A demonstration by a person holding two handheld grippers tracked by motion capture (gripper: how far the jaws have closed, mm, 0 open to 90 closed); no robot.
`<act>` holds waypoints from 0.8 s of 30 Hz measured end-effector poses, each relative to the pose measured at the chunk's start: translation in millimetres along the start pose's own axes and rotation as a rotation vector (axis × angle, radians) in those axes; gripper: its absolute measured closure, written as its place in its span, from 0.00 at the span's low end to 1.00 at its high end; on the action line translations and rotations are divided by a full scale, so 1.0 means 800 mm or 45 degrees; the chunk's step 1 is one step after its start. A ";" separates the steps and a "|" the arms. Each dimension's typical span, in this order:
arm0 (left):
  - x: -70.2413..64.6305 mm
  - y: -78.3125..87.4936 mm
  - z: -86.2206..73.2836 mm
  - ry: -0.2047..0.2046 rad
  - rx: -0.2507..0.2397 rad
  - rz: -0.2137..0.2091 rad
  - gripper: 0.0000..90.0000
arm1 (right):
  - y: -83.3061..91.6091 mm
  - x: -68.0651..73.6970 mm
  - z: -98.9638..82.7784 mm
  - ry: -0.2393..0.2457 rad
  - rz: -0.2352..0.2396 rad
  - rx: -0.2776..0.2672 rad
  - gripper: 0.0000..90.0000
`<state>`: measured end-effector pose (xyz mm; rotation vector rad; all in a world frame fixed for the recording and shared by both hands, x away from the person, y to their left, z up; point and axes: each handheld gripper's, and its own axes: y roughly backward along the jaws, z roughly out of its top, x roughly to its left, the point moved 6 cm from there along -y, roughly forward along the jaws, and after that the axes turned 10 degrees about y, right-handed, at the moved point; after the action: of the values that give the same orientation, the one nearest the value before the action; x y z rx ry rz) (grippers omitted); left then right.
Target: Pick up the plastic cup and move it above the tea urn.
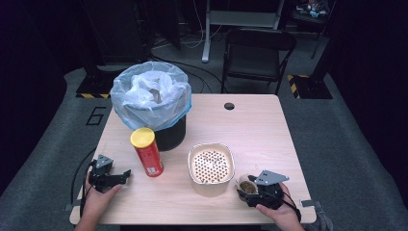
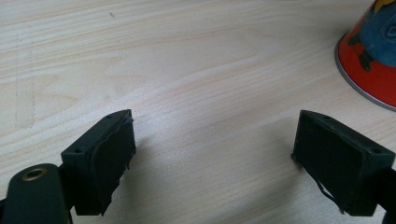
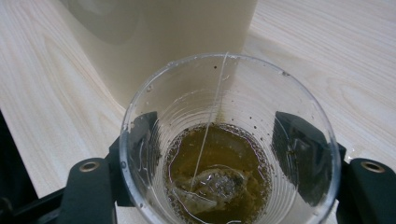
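Cup [image 3: 229, 140] of brown tea with a soaked teabag [image 3: 210, 184] sits clamped between the right gripper [image 1: 251, 188] jaws, just ahead of which stands the strainer tub [image 1: 210, 168]. Squeezing harder could buckle the thin plastic and spill. Left gripper [image 2: 212, 163] gapes wide, empty, beside the red can [image 1: 147, 152].

My pale wooden table [image 1: 260, 125] carries a lined bin [image 1: 153, 103], red can [image 1: 147, 152] — and cream perforated tub [image 1: 210, 168].
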<state>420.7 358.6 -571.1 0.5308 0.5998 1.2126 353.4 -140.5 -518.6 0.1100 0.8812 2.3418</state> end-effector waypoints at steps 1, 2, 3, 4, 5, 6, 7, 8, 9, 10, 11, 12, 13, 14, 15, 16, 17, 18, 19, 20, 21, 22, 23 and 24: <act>0.000 0.000 0.000 0.000 0.000 0.000 0.14 | 0.000 -0.001 0.000 0.006 0.009 0.000 0.36; 0.000 0.000 0.000 -0.002 0.007 -0.001 0.14 | 0.000 -0.001 0.000 0.006 0.009 0.000 0.36; 0.000 0.001 0.000 -0.002 0.008 -0.002 0.14 | 0.002 -0.002 0.002 0.005 0.013 0.006 0.36; 0.000 0.000 0.000 0.000 0.000 0.000 0.14 | 0.002 -0.002 0.002 0.005 0.013 0.006 0.36; 0.000 0.000 0.000 -0.001 0.001 0.000 0.14 | 0.003 -0.003 0.003 0.021 0.023 0.010 0.37; 0.000 0.000 0.000 0.000 0.001 0.000 0.14 | 0.007 -0.006 0.008 0.056 0.019 0.011 0.37; 0.000 0.000 0.000 -0.002 0.003 0.000 0.14 | 0.007 -0.006 0.008 0.056 0.019 0.011 0.37; 0.000 0.000 0.000 -0.001 0.005 0.000 0.14 | 0.008 -0.008 0.010 0.060 0.016 0.010 0.37; 0.000 0.000 0.000 -0.002 0.005 -0.001 0.14 | 0.010 -0.011 0.013 0.075 0.018 0.011 0.37; 0.000 0.001 0.000 -0.003 0.013 -0.002 0.14 | 0.011 -0.013 0.015 0.089 0.023 0.017 0.37; 0.000 0.000 0.000 -0.001 0.006 -0.001 0.14 | 0.014 -0.019 0.019 0.135 0.022 0.039 0.37; 0.000 0.000 0.000 -0.001 0.006 -0.001 0.14 | 0.014 -0.019 0.019 0.135 0.022 0.039 0.37; 0.000 0.000 0.000 0.001 -0.001 0.001 0.14 | 0.014 -0.022 0.022 0.147 0.016 0.041 0.37; 0.000 0.000 0.000 0.000 0.004 0.000 0.14 | 0.015 -0.026 0.025 0.160 0.021 0.056 0.37; 0.000 0.000 0.000 0.000 0.005 0.001 0.14 | 0.016 -0.031 0.027 0.193 0.026 0.068 0.37; 0.000 0.000 0.000 0.000 0.005 0.000 0.14 | 0.016 -0.036 0.031 0.208 0.023 0.073 0.37; 0.000 0.000 0.000 0.000 0.004 0.000 0.14 | 0.016 -0.039 0.034 0.201 0.019 0.081 0.37; 0.000 0.000 0.000 0.001 0.000 0.001 0.14 | 0.016 -0.044 0.037 0.203 0.018 0.084 0.37; 0.000 0.001 0.000 -0.001 0.009 -0.001 0.14 | 0.016 -0.050 0.040 0.207 0.020 0.079 0.37; 0.000 0.000 0.000 0.001 0.000 0.001 0.14 | 0.015 -0.056 0.045 0.191 0.022 0.066 0.37; 0.000 0.000 0.000 0.000 0.002 0.000 0.14 | 0.015 -0.059 0.047 0.174 0.019 0.066 0.37; 0.000 0.000 0.000 0.000 0.005 0.000 0.14 | 0.014 -0.066 0.052 0.165 0.012 0.053 0.37; 0.000 0.001 0.000 -0.001 0.008 -0.001 0.14 | 0.014 -0.070 0.055 0.159 0.013 0.045 0.37; 0.000 0.001 0.000 -0.001 0.007 0.000 0.14 | 0.013 -0.074 0.059 0.138 0.014 0.029 0.37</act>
<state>420.3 358.7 -570.9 0.5356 0.6029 1.2112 408.9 -154.2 -467.9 -0.0024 0.9622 2.3667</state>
